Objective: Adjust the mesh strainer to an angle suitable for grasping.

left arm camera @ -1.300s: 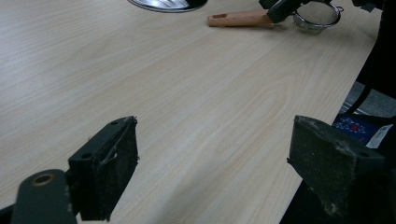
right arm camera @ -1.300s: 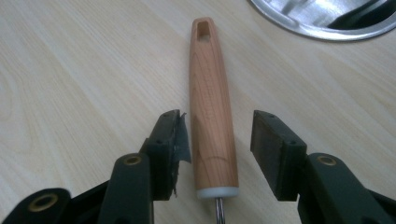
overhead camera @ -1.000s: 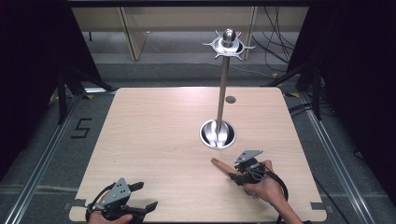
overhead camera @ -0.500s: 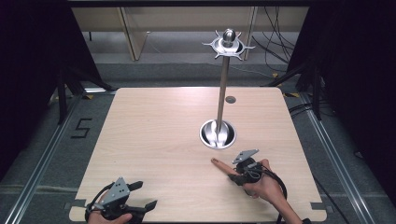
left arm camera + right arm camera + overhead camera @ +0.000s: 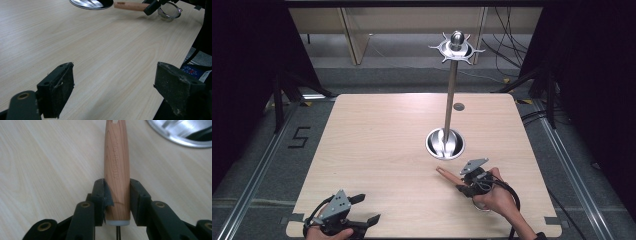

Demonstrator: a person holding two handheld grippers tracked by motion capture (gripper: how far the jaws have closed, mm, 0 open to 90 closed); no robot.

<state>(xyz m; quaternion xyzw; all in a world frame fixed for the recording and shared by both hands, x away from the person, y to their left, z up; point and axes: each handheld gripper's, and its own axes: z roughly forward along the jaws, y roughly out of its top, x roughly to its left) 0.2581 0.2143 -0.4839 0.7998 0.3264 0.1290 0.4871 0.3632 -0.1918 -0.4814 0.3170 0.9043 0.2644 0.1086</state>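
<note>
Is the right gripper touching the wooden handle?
Touching. In the right gripper view, both jaws of the right gripper press against the sides of the wooden handle.

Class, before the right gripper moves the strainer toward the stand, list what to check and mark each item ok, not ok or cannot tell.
1. Right gripper clamped on the wooden handle: ok.
2. Handle centred between the jaws: ok; it stands straight between them.
3. Strainer mesh attached and off the table: cannot tell.
4. Stand upright, its base flat on the table: ok.
5. Left gripper open and away from the stand: ok.
6. A free hook on the stand's top ring: ok.
</note>
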